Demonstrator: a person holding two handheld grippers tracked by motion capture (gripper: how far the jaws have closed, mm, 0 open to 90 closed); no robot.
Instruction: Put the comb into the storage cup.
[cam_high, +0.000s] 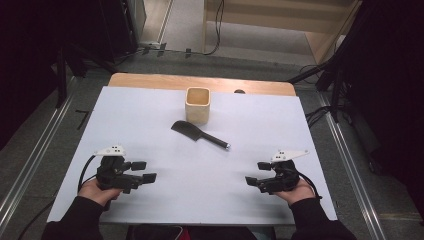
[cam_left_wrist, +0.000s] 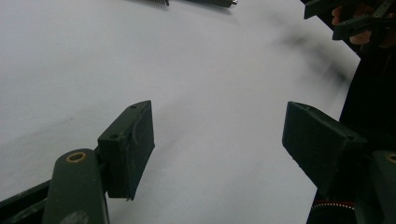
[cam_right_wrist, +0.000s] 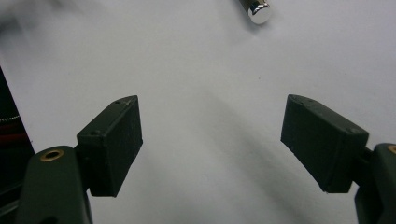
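Comb (cam_high: 199, 133), black with a chrome-tipped handle, lies flat mid-table on the white sheet (cam_high: 150, 115), just near of the wooden cup (cam_high: 198, 105). Both grippers rest well apart from it at the near edge: left gripper (cam_high: 145, 171) and right gripper (cam_high: 256, 173), each with its 2 jaws spread wide and holding nothing.
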